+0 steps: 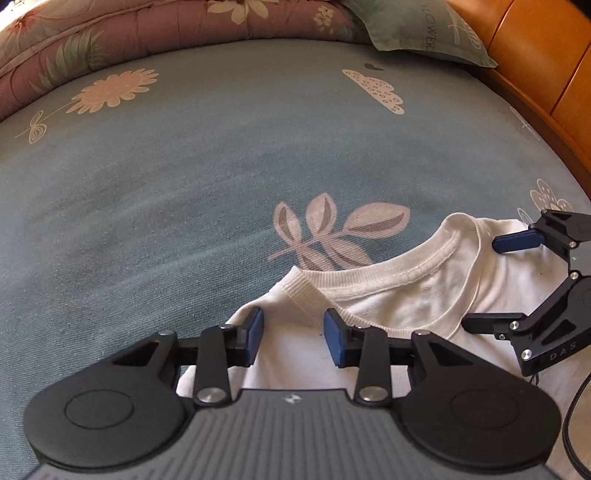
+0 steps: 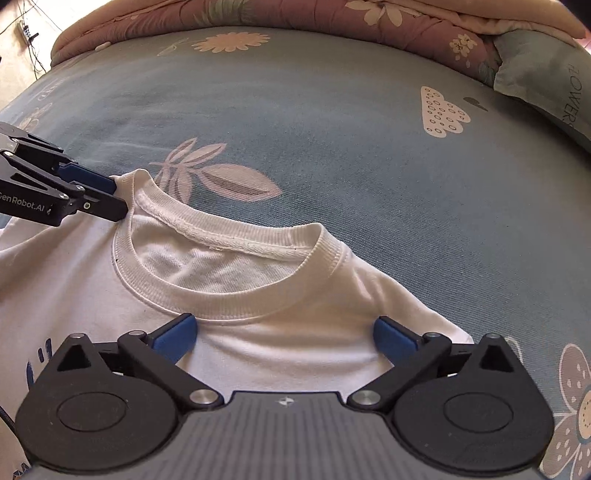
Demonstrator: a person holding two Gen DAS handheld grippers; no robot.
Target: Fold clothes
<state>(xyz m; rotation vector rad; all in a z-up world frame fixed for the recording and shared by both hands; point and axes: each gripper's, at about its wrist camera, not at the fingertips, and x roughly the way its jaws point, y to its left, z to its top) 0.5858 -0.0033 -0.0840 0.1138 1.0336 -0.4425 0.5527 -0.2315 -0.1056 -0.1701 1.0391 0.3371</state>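
- White T-shirt [image 2: 229,343] lies flat on the blue flowered bedsheet [image 2: 332,122], its ribbed collar [image 2: 229,302] toward the bed's far side.
- Right gripper [image 2: 284,338] tilts steeply down just below the collar, its jaws spread wide, nothing clamped.
- Left gripper [image 1: 293,332] angles down over the shoulder, jaws partly apart, cloth between them unpinched.
- Quilted floral blanket [image 2: 369,22] lies beyond.

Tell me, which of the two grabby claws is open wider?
The right gripper. Its blue fingers stand far apart, spread over the white T-shirt just below the collar. The left gripper, at the shirt's shoulder, has a much narrower gap.
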